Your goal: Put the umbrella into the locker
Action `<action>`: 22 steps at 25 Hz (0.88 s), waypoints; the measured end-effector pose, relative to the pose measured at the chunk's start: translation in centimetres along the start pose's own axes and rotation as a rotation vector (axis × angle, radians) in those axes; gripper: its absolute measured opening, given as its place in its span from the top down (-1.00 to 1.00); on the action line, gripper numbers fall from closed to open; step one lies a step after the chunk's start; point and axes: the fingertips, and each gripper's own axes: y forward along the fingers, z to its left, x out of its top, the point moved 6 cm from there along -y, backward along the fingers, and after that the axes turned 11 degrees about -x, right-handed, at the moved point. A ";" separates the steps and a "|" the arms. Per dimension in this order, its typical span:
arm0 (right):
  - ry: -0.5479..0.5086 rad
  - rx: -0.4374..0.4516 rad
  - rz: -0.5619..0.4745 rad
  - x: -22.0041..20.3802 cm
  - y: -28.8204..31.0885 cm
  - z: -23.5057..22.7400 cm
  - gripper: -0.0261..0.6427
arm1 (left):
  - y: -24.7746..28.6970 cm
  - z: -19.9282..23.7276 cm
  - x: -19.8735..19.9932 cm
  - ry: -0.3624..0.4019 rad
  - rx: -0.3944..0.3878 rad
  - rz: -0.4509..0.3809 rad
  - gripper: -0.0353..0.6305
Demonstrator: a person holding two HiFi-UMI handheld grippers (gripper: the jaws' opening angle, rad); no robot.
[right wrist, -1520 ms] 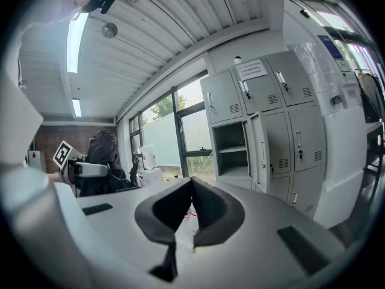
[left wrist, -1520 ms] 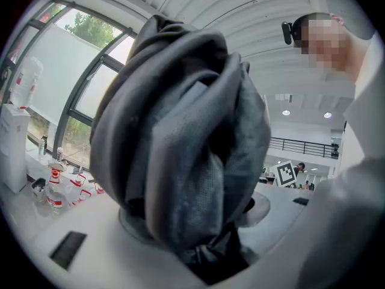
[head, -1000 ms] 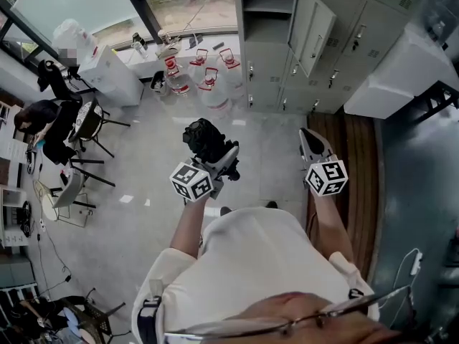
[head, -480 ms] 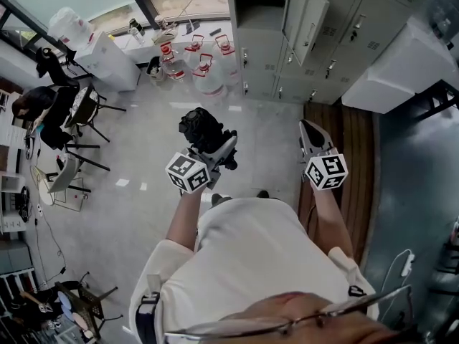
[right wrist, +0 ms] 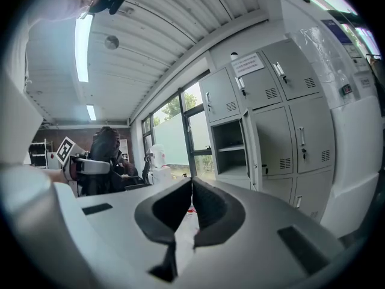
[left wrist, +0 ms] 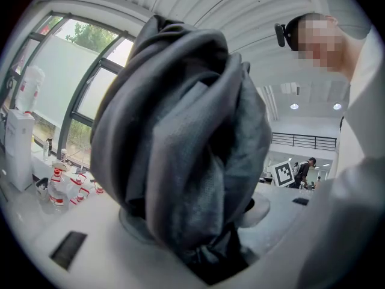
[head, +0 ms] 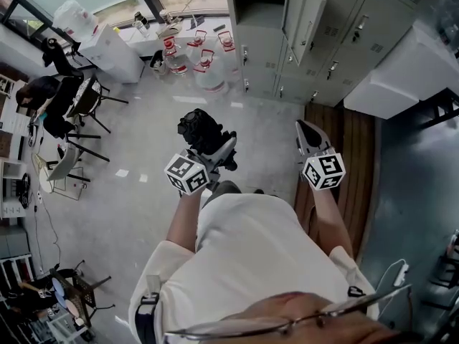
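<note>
The umbrella (left wrist: 180,149) is folded into a compact bundle of dark grey woven fabric with creased, overlapping folds. It is held above the floor (head: 136,163) by the left gripper (head: 219,153), whose fingers are closed on its lower end. The fabric fills the left gripper view and hides most of the fingers and where they meet the cloth. In the head view the umbrella shows only as a black lump, well apart from the locker (head: 337,41). The locker is grey sheet metal. One compartment (right wrist: 231,146) stands open, its door (head: 301,16) swung outward. A white label (right wrist: 246,64) on an upper door carries print too small to read. The right gripper (right wrist: 191,188) is empty, its dark, curved fingers (right wrist: 165,206) closed together.
</note>
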 end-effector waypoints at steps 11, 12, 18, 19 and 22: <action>-0.006 -0.018 0.024 0.2 4.1 -1.0 0.90 | 1.4 3.9 0.5 -0.028 0.011 -0.013 0.18; -0.008 -0.026 0.025 0.3 4.7 -1.1 0.90 | 1.6 4.6 0.7 -0.032 0.007 -0.015 0.18; -0.005 -0.079 0.031 1.2 9.3 -1.7 0.90 | 3.6 9.9 2.3 -0.034 -0.026 -0.001 0.19; -0.004 -0.088 0.033 1.3 10.2 -1.6 0.90 | 3.8 10.8 2.7 -0.032 -0.034 0.003 0.19; -0.001 -0.114 0.036 1.9 13.0 -0.9 0.90 | 4.3 13.7 4.1 -0.018 -0.059 0.026 0.18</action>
